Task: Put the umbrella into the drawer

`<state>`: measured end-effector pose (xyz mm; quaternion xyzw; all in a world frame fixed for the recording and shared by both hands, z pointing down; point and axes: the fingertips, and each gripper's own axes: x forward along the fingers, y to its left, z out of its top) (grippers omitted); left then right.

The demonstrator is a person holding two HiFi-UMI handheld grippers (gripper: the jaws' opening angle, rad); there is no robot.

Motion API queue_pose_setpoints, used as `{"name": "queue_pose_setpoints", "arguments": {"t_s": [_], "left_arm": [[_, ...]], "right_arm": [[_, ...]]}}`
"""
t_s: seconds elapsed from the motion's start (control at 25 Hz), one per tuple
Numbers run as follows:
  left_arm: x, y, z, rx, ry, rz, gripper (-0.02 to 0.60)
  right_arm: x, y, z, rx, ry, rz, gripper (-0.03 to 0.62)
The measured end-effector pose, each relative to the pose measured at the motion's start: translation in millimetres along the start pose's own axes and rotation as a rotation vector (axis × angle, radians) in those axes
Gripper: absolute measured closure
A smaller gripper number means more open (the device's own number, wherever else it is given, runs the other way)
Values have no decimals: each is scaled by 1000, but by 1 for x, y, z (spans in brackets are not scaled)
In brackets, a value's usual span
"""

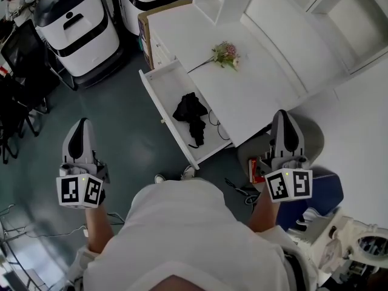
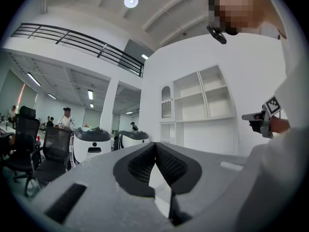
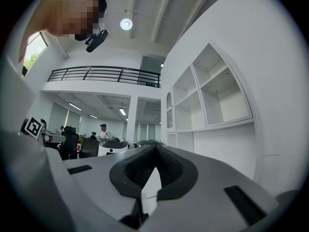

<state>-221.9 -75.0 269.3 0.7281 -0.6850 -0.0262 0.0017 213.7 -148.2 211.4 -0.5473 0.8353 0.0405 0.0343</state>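
Note:
A black folded umbrella (image 1: 191,113) lies inside the open white drawer (image 1: 159,96), which is pulled out from a white desk (image 1: 260,86). A thin black cord trails from the umbrella over the drawer's right side. My left gripper (image 1: 80,123) hangs over the dark floor, left of and nearer than the drawer, apart from it. In the left gripper view its pads (image 2: 145,164) meet at the tips with nothing between them. My right gripper (image 1: 284,115) floats by the desk's near right corner. Its pads (image 3: 143,169) are likewise closed together and empty.
A small bunch of flowers (image 1: 225,54) lies on the desk top. Two white machines (image 1: 79,23) stand on the floor at the back left, with black office chairs (image 1: 18,71) further left. A grey seat (image 1: 314,139) and a red item (image 1: 254,172) sit under the right gripper.

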Motion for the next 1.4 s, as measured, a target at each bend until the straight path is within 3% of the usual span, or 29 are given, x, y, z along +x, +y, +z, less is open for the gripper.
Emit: {"name": "queue_pose_setpoints", "arguments": {"t_s": [0.56,0.96,1.2,1.4], "left_arm": [[-22,16,-21,-46,35,9,568],[-26,15,-32,-73,46,-33,568],[-30,22,-38,-79,56,-43,568],[-34,26,-42,-79,64,-53,568]], "right_arm": [[8,34,-4,-52,48,36,595],[0,53,-12,-70,78,29,595],[-4,59,-11,-15,73,36,595],[-5,68,-12,-68,79,28,595]]}}
